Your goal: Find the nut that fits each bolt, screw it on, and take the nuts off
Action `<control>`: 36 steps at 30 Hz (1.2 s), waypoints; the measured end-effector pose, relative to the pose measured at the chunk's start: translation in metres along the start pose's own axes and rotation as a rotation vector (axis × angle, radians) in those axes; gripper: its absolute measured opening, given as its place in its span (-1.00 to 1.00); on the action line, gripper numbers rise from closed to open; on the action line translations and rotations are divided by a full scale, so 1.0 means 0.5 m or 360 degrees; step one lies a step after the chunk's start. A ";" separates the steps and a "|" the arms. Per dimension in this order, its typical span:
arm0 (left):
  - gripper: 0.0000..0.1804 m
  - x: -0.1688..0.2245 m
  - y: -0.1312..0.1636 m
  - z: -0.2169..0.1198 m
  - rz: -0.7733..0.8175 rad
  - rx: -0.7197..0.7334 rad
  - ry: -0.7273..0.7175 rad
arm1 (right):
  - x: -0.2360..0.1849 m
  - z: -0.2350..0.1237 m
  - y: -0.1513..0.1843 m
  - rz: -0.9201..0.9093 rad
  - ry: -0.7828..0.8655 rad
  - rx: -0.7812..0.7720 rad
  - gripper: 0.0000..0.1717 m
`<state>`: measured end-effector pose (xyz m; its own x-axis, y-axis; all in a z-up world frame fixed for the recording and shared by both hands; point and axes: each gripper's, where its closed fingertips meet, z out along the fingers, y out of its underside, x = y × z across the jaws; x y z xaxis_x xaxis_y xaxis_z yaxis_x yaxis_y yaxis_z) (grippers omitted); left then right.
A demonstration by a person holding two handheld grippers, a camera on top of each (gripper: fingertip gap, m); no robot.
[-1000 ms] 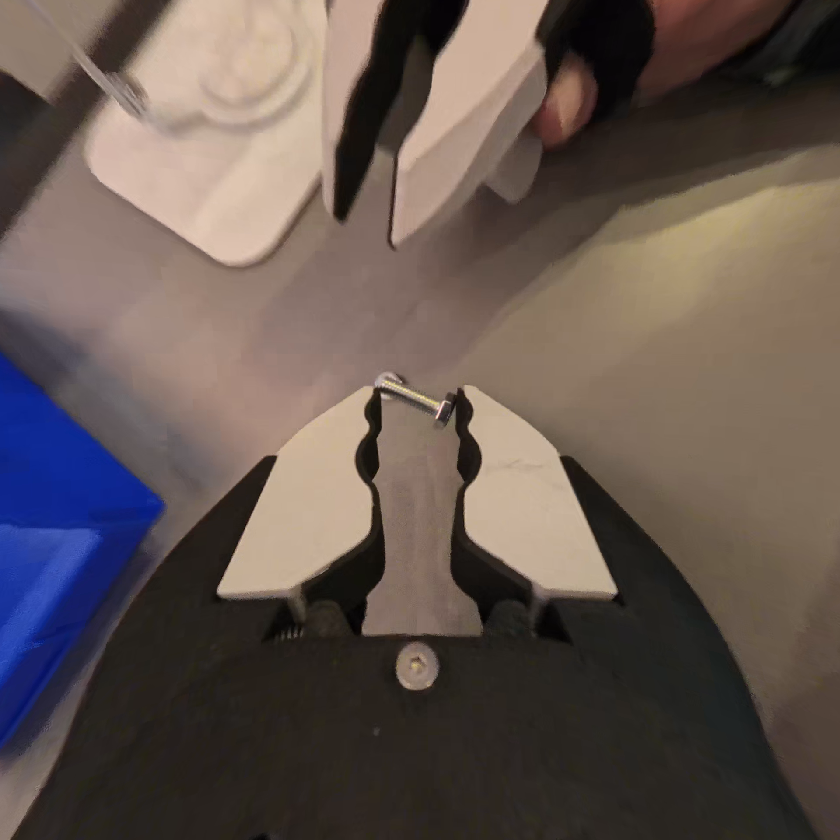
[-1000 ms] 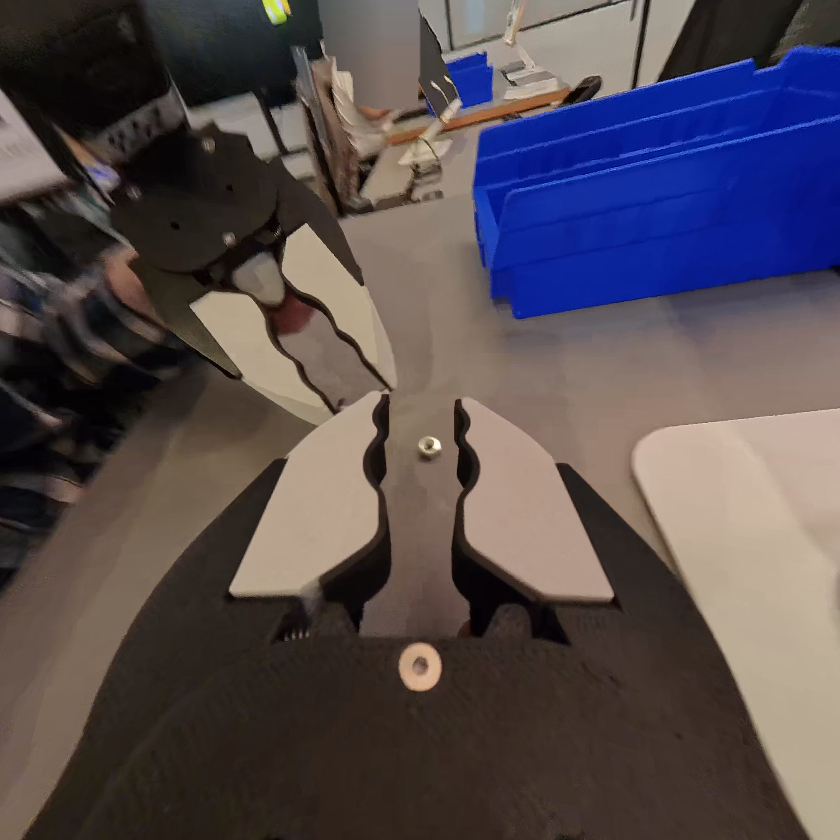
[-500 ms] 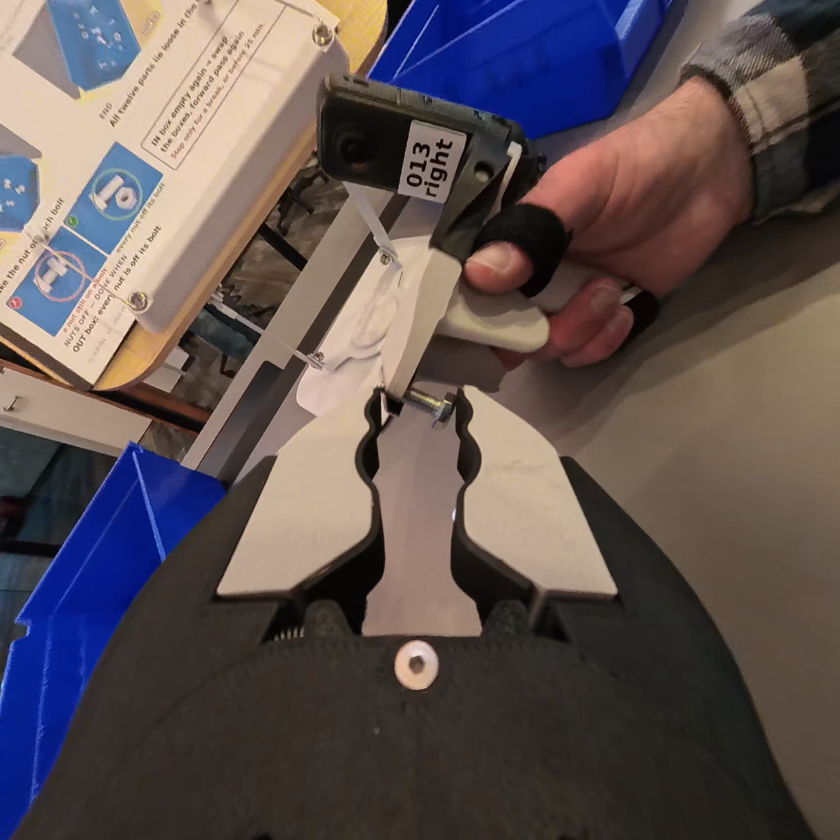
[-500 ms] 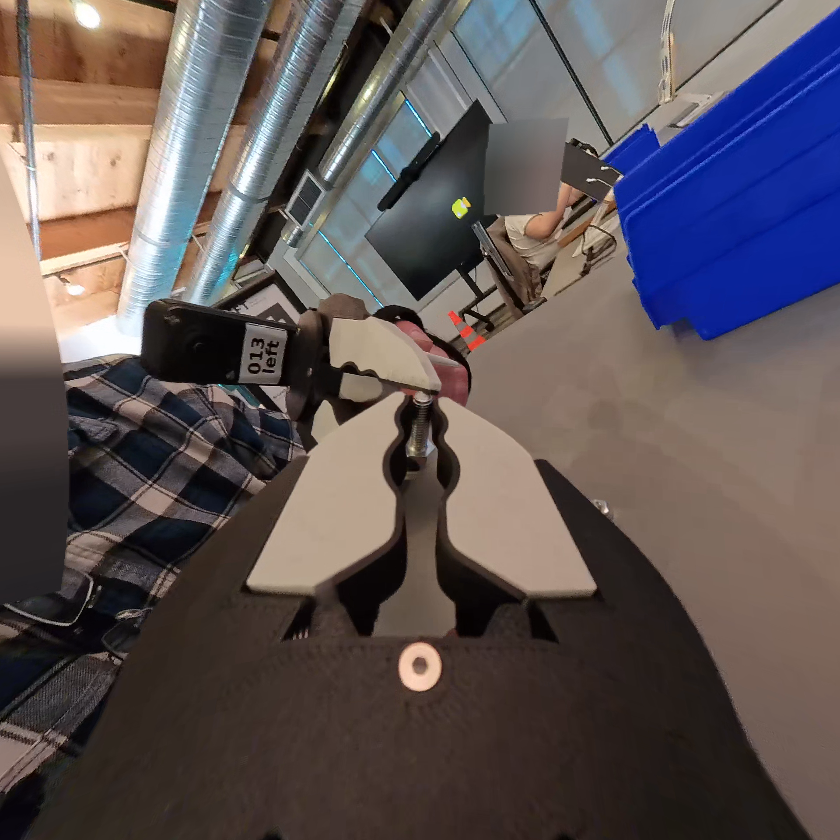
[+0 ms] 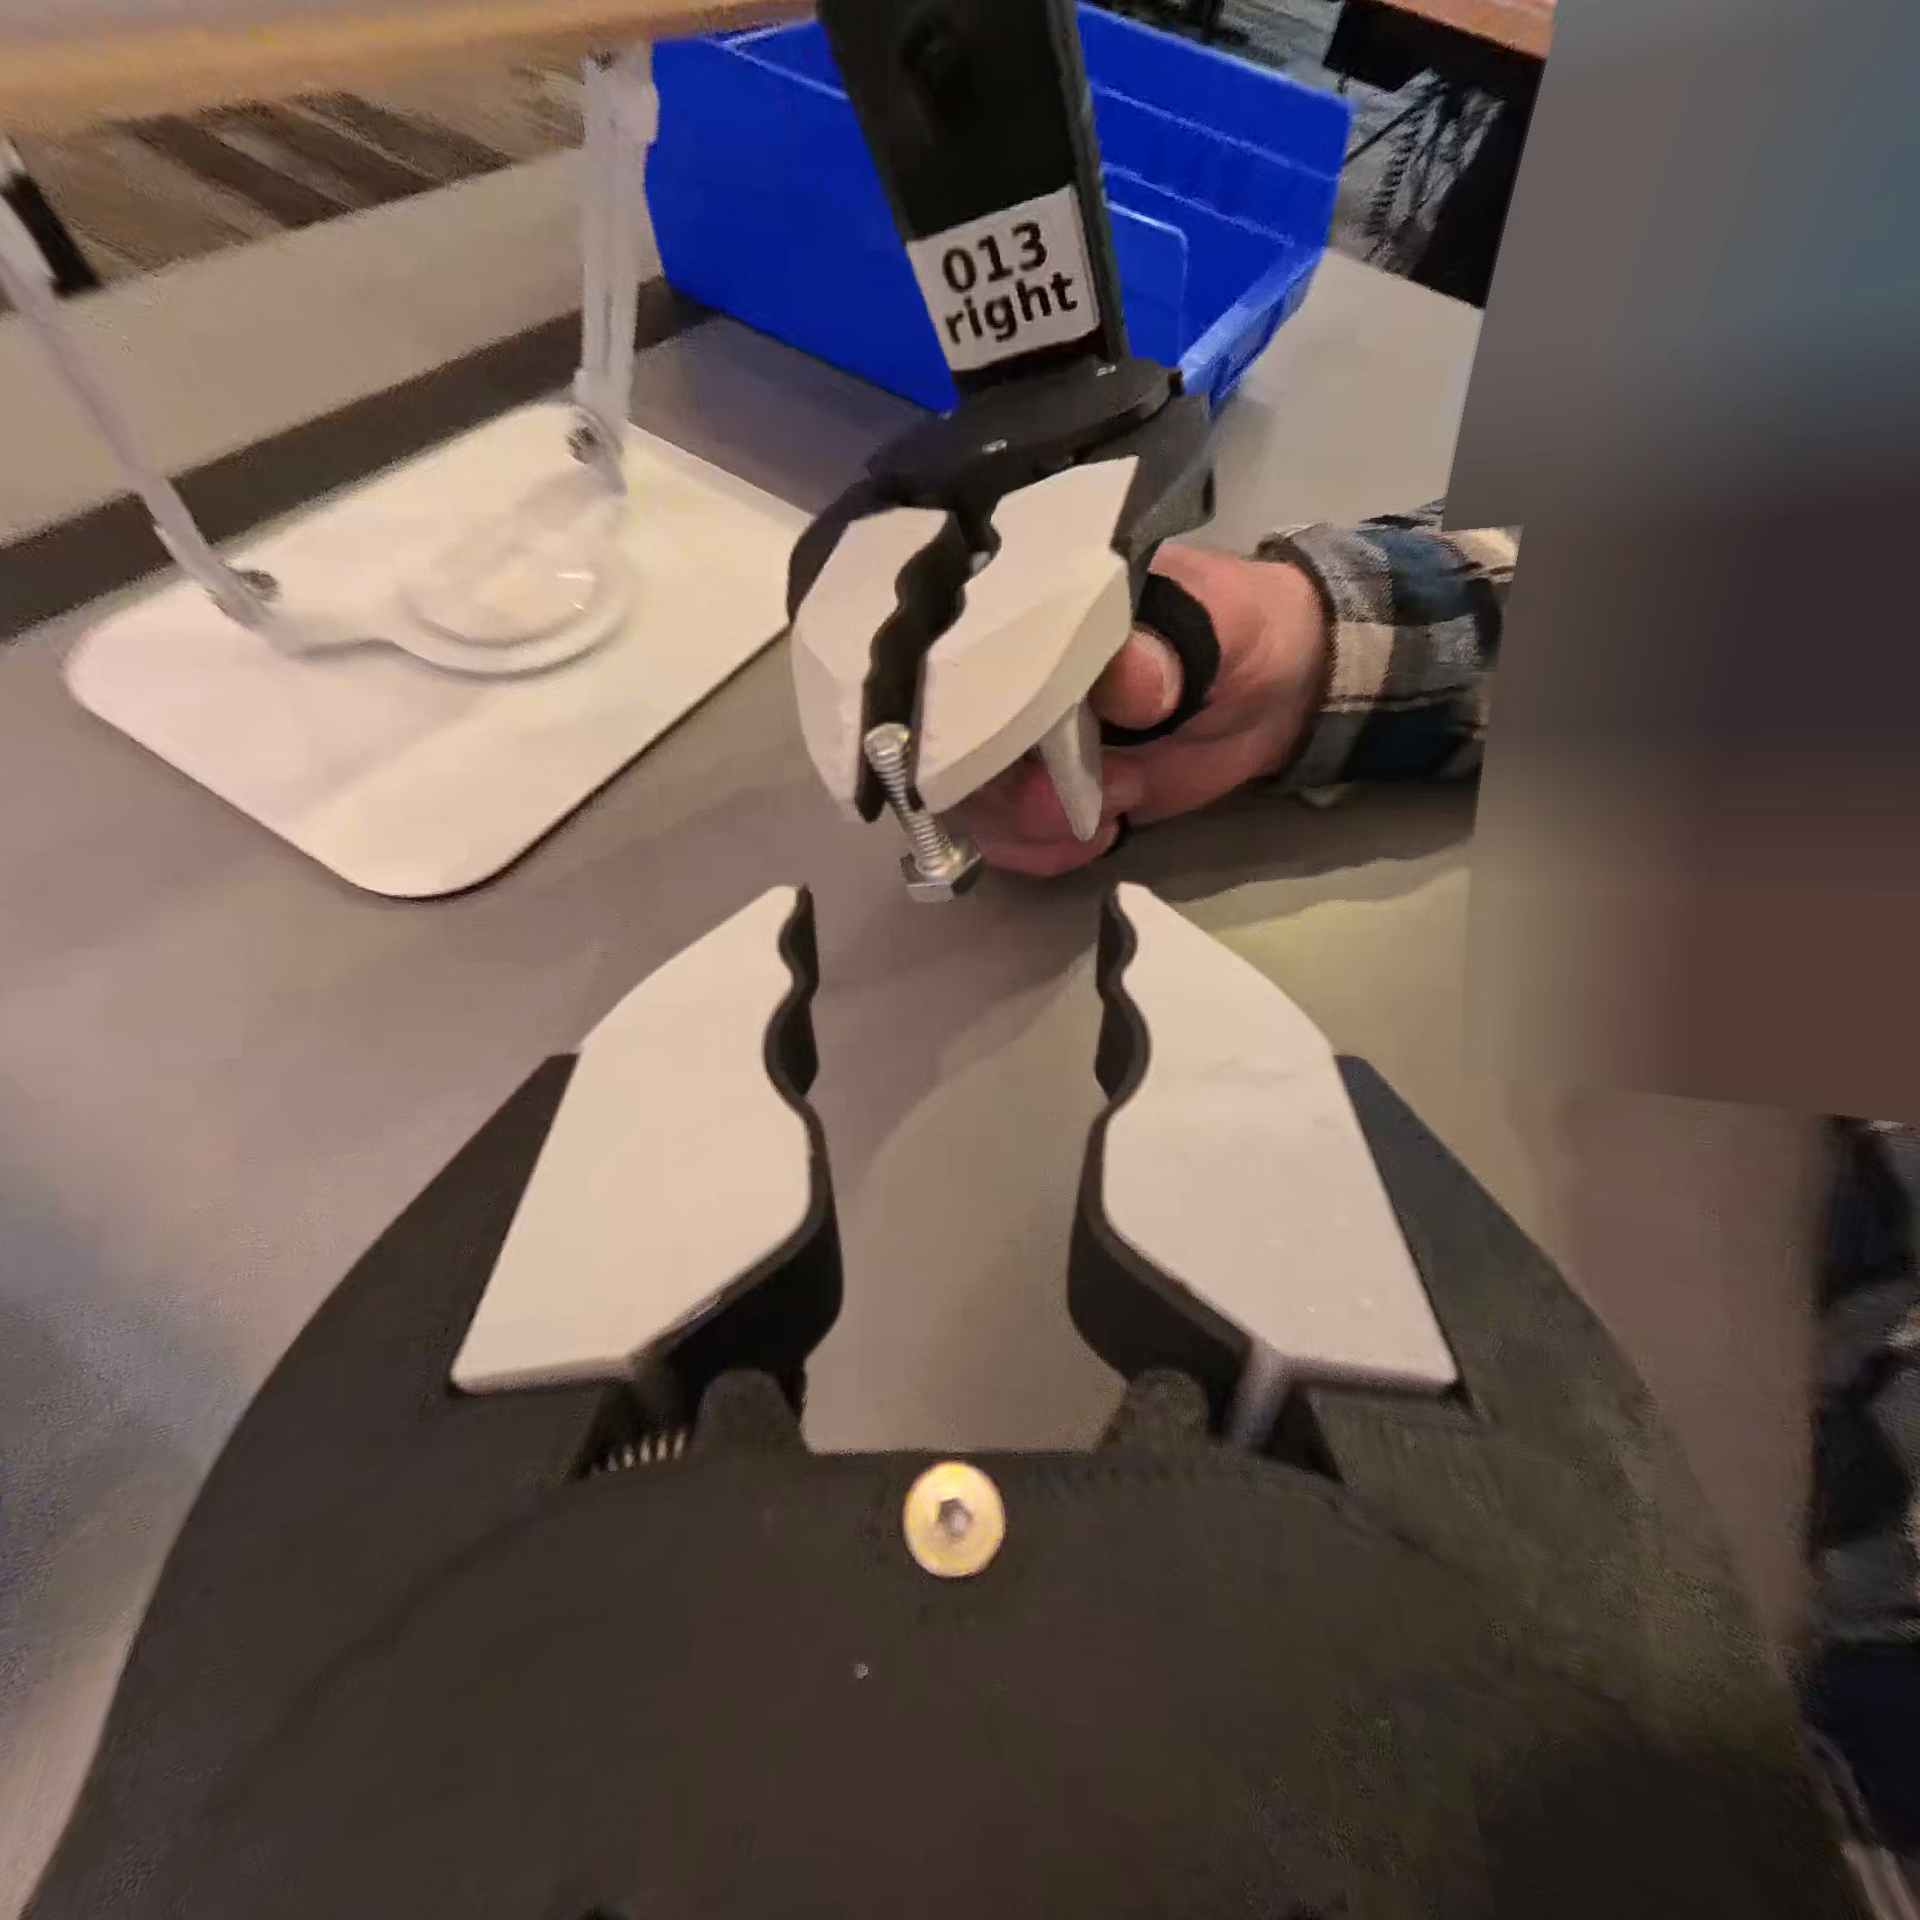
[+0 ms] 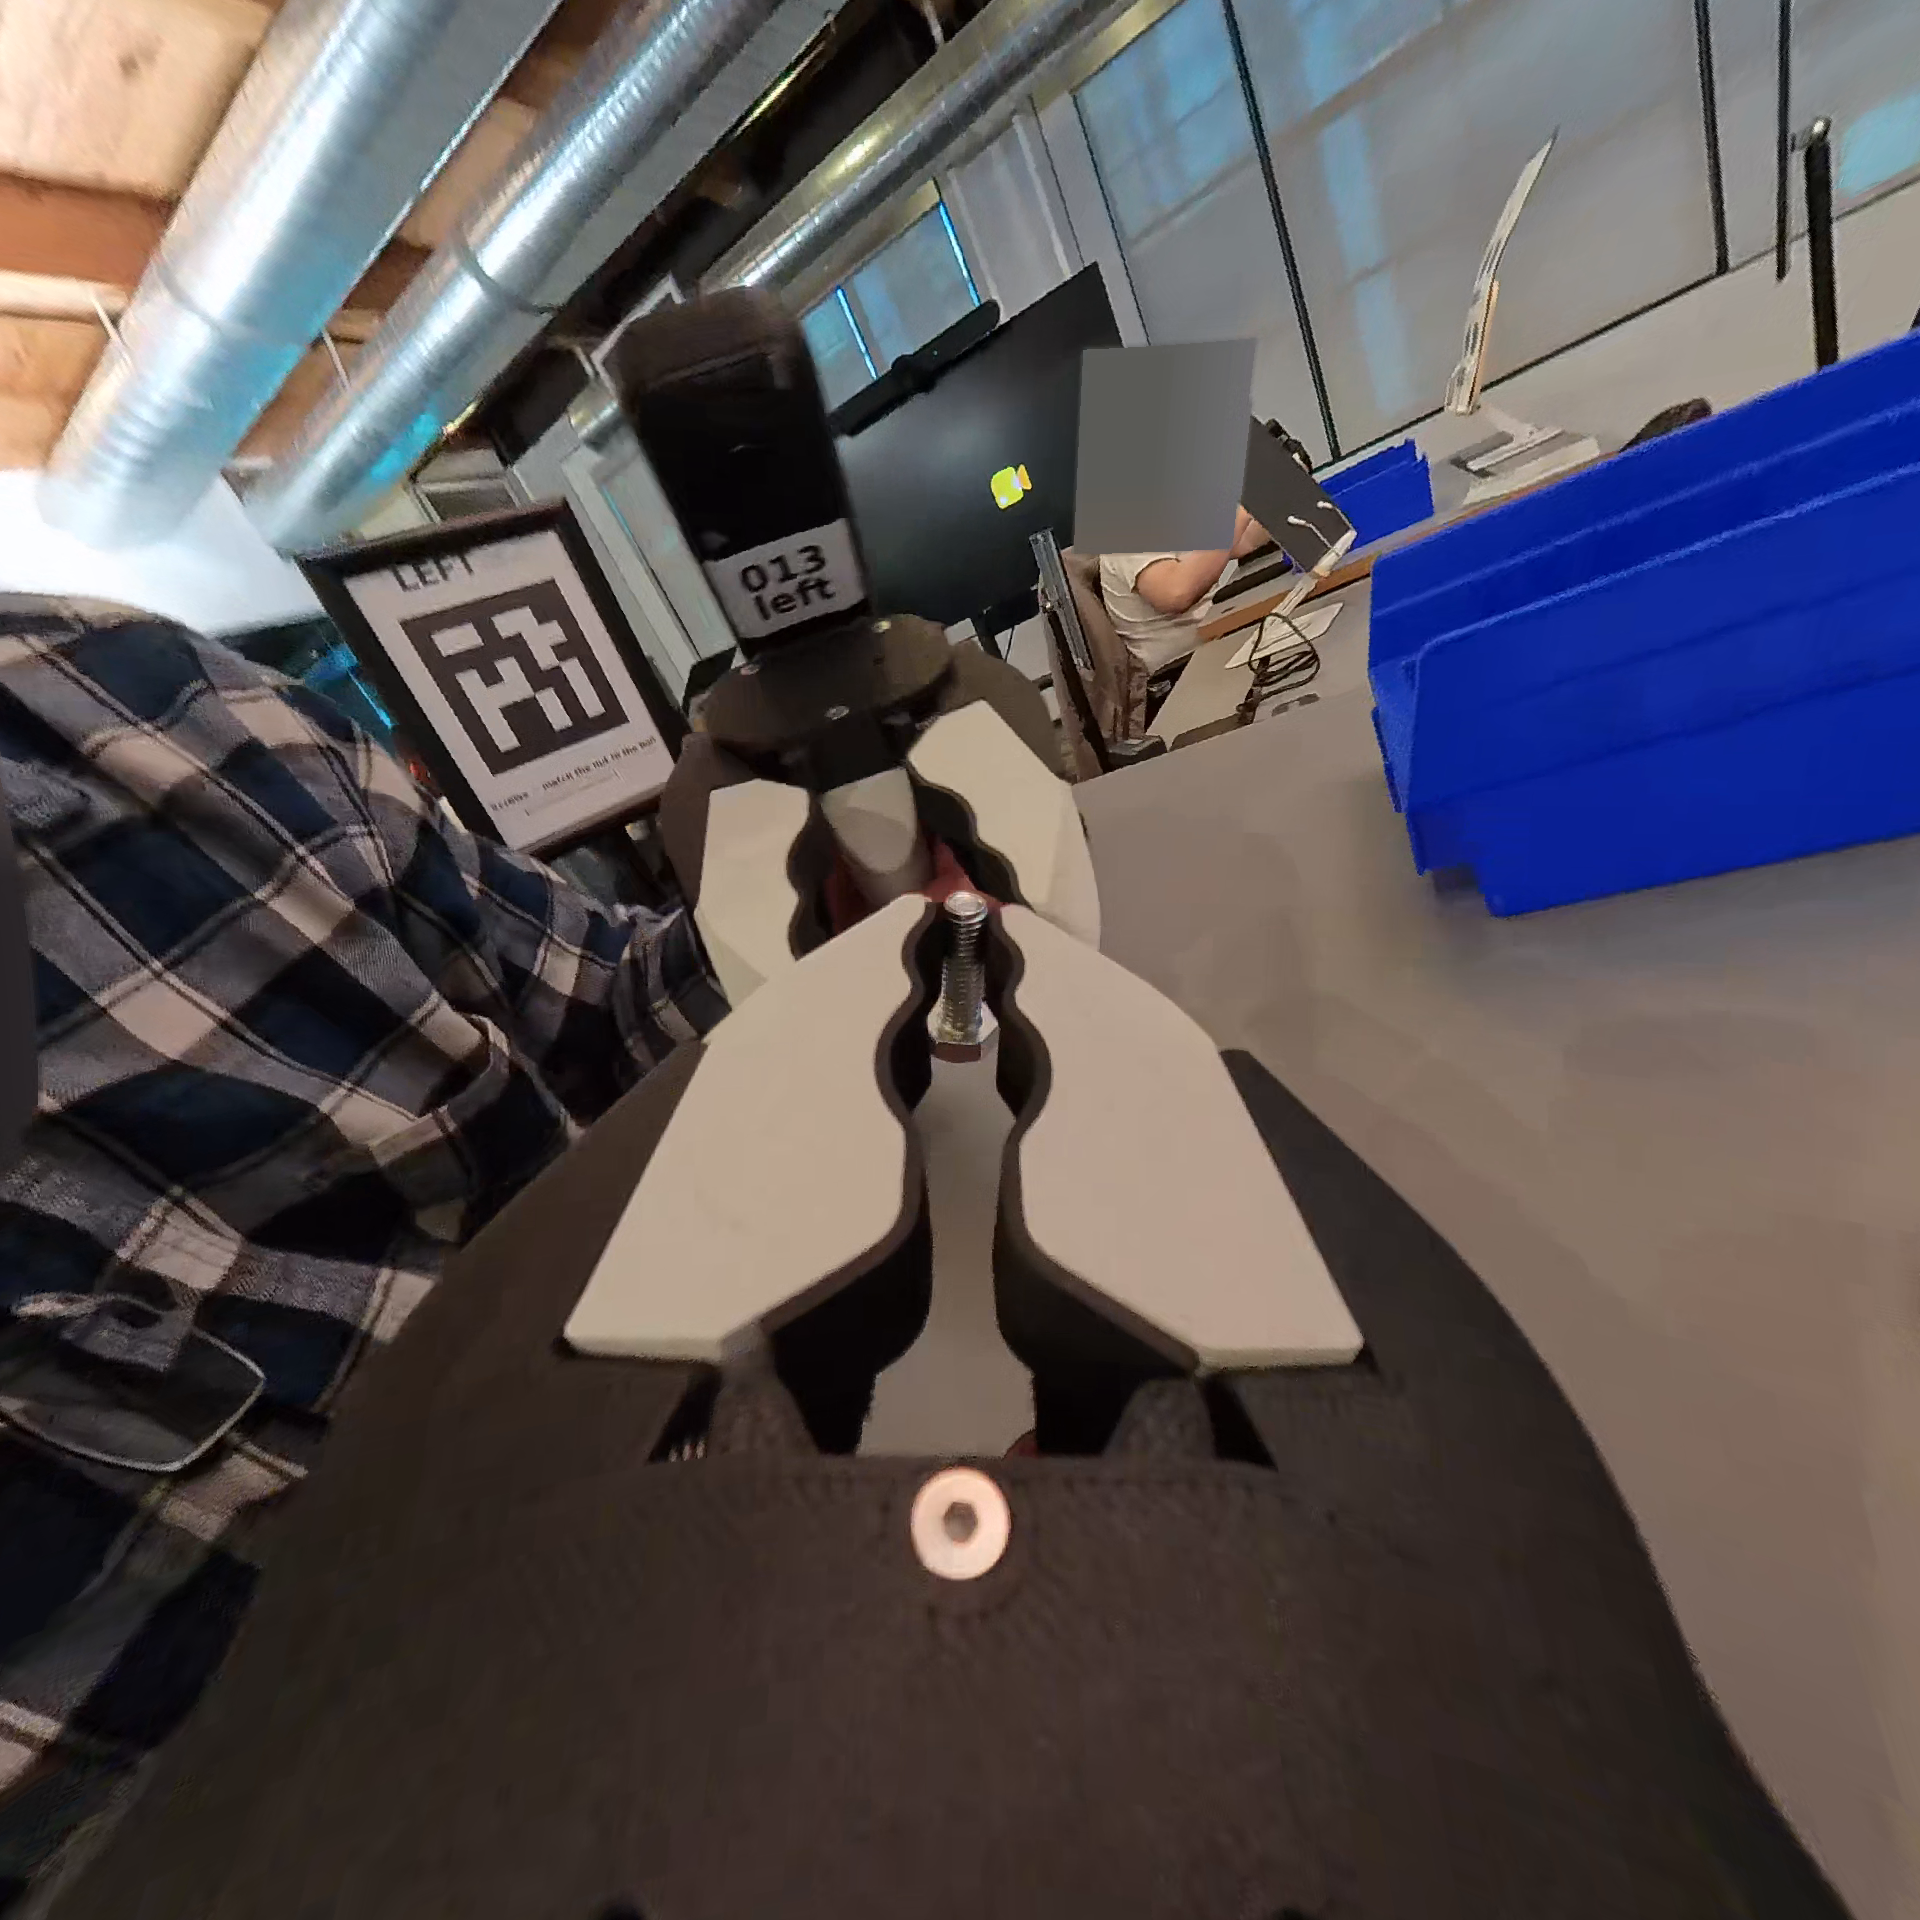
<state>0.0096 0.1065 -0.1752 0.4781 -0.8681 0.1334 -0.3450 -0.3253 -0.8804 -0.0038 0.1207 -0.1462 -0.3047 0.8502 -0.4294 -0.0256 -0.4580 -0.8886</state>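
**Bolt in the right gripper, left gripper standing wide**

Nearest to us, the left gripper [image 5: 951, 914] is spread wide with nothing between its pale fingers [image 5: 665, 1143], only bare grey counter [image 5: 312, 1039] showing through the gap. It hovers low, pointed straight at its partner, which I read as leaving room to go for a nut.

Just beyond it, the right gripper [image 6: 961, 935] is nearly closed on a silver bolt [image 6: 961, 987], pads pressing the threaded shank from both sides. Seen from the left side, the bolt [image 5: 914, 810] hangs hex head down, threaded end up between the fingertips; a grip on the shank probably keeps it from spinning. No nut is visible on it, and I can't spot a loose nut anywhere.

The hand [image 5: 1226, 686] behind that gripper rests low by the counter, a plaid sleeve [image 5: 1403, 644] trailing off right.

Farther left sits a white tray [image 5: 416, 748] with a clear stand on it, and at the far edge a blue bin [image 5: 790, 208].
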 end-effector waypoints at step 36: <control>-0.83 0.023 -0.026 0.018 -0.0240 0.0362 0.0426 | -0.029 -0.002 -0.007 -0.0179 -0.0079 0.0066 -0.86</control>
<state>0.0267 0.1039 -0.1663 0.2716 -0.8937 0.3570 -0.0844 -0.3917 -0.9162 0.0015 0.1101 -0.1369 -0.3443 0.8834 -0.3180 -0.1015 -0.3718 -0.9228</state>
